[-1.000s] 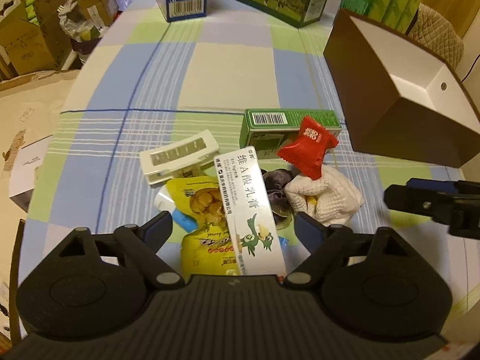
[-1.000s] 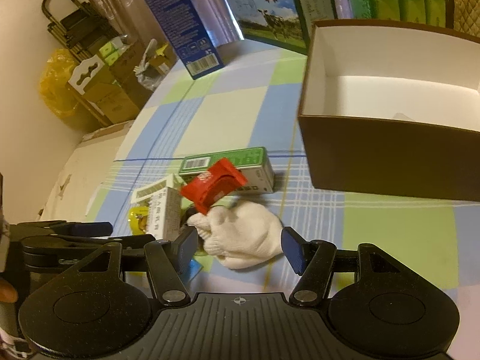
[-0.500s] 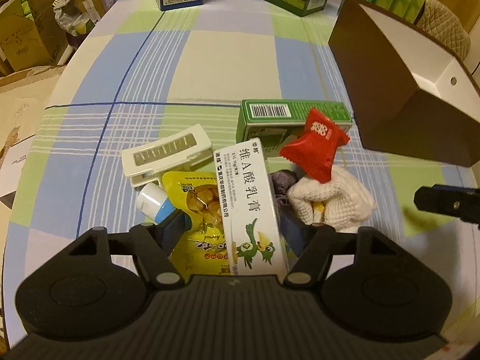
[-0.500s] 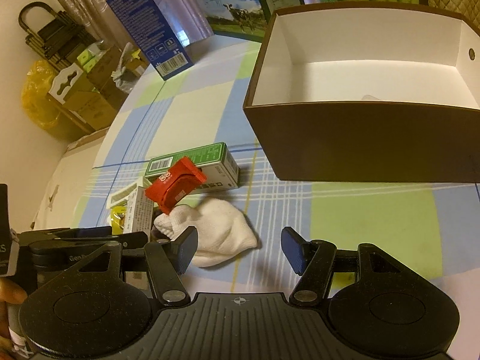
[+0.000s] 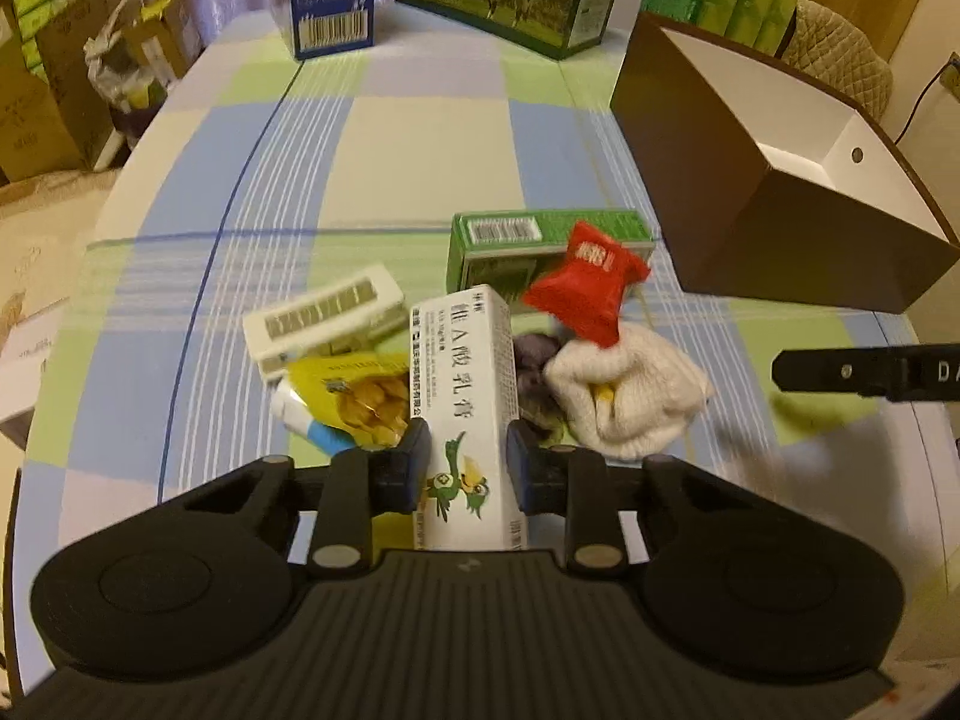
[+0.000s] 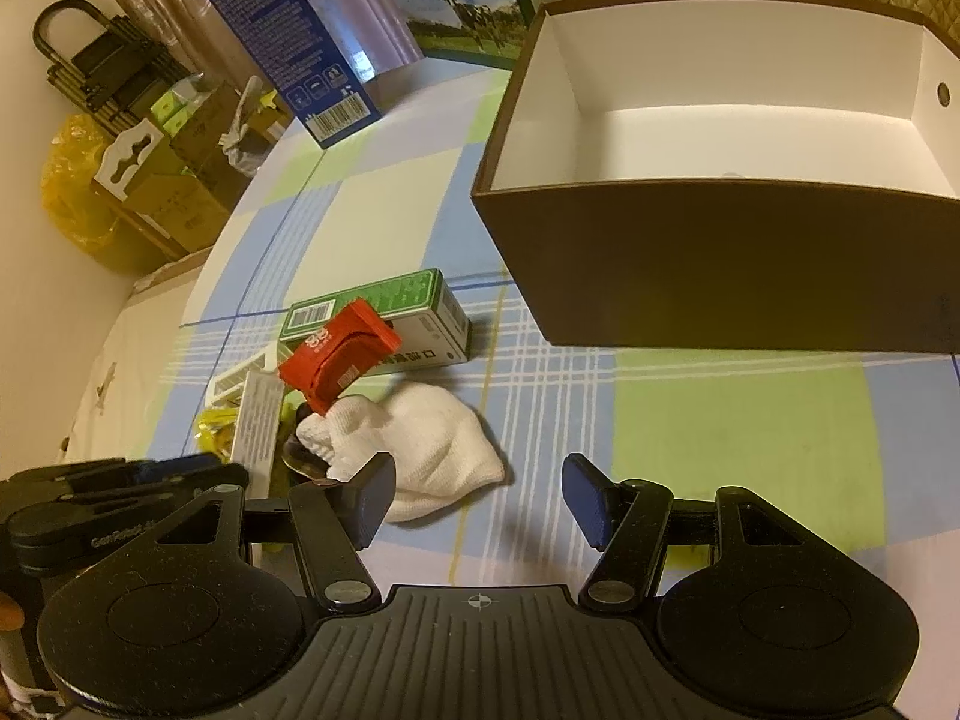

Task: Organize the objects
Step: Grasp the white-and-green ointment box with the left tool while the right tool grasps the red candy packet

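Your left gripper (image 5: 465, 462) has its two pads pressed against the long sides of the white ointment carton (image 5: 462, 414), so it grips the carton near its close end. The carton's long axis runs straight ahead of you, from 6 o'clock to 12 o'clock in the left wrist view, in line with the fingers. That is the relation the lift turns on: the carton sticks out forward, and its far end lies among the pile, with the yellow snack pouch (image 5: 360, 396) just beside it at 9 o'clock and the white cloth (image 5: 636, 402) at 3 o'clock. The red packet (image 5: 585, 291) rests on that cloth and leans against the green carton (image 5: 540, 240) at 12 o'clock.

Your right gripper (image 6: 477, 501) is spread wide and empty, hovering over the checked tablecloth (image 6: 720, 420) with the cloth near its left pad. The brown box (image 6: 720, 264) sits at 1 o'clock from the left gripper, well apart, its mouth open. I judge you should raise the carton clear before swinging it right.
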Action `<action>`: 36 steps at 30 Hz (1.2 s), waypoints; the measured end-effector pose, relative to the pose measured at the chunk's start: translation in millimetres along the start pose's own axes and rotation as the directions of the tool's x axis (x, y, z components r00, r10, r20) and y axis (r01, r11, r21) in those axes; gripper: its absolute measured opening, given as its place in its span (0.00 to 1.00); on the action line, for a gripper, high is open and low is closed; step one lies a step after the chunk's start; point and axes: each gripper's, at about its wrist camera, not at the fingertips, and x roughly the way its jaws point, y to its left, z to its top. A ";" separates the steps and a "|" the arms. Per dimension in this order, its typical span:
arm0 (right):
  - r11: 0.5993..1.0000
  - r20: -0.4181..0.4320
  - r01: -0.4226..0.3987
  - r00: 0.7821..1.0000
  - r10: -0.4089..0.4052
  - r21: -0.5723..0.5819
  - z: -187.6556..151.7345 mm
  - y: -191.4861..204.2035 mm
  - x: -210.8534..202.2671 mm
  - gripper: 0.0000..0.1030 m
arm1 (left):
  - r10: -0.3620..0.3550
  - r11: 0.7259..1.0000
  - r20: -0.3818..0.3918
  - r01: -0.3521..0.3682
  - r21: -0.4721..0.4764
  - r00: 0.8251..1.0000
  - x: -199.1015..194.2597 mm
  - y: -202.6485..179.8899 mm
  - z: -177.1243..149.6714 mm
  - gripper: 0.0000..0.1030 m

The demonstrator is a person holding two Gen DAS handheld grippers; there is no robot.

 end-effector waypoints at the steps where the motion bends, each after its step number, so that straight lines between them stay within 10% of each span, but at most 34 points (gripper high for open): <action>1: 1.000 -0.001 0.001 1.000 -0.001 0.002 -0.5 -0.6 0.4 0.57 | 0.000 1.000 0.001 0.000 0.003 1.000 -1.0 0.0 -1.8 0.25; 22: 0.999 0.001 0.019 1.000 -0.019 0.031 -4.9 -10.8 -7.8 0.57 | 0.022 0.998 -0.052 -0.019 0.066 0.998 19.4 -12.5 1.0 0.32; 36: 0.983 0.029 -0.180 0.983 0.179 0.033 27.4 37.8 27.0 0.57 | 0.066 0.998 0.048 -0.066 -0.007 0.997 -24.3 14.7 24.6 0.32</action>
